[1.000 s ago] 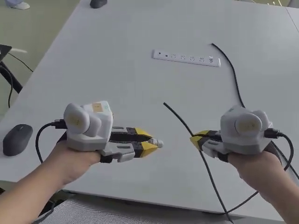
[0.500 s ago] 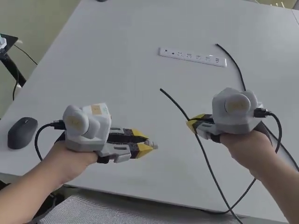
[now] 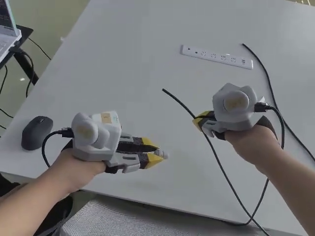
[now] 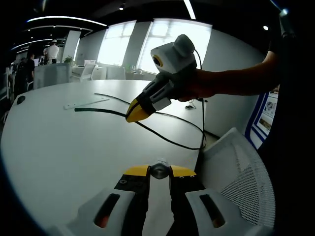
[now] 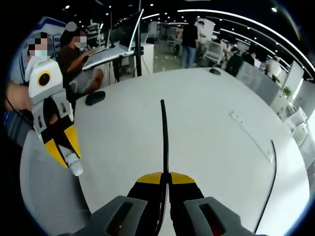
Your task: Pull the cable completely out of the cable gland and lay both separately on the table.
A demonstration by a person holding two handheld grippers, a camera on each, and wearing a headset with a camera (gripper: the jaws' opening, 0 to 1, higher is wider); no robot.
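Note:
My left gripper (image 3: pixel 156 156) is shut on the small grey-white cable gland (image 3: pixel 164 155), which sticks out from its yellow tips; the left gripper view has the gland (image 4: pixel 160 169) pinched between the jaws. My right gripper (image 3: pixel 197 122) is shut on the black cable (image 3: pixel 179 104), held above the table to the right of the left gripper. The cable's free end (image 5: pixel 163 103) points forward, apart from the gland. Behind the right gripper the cable runs down over the table's near edge (image 3: pixel 231 189). The right gripper view has the left gripper (image 5: pixel 69 153) with the gland (image 5: pixel 75 167) at lower left.
A white power strip (image 3: pixel 216 55) lies at the far right, with another black cord (image 3: pixel 268 81) trailing from it. A dark mouse (image 3: pixel 36 132) sits at the table's left edge (image 3: pixel 49 73). A mesh chair back (image 3: pixel 128 221) is below. People sit at a far desk.
My right gripper has carried the cable up and away from the near edge, widening the gap to the left gripper. The left gripper holds its place. The camera shifted.

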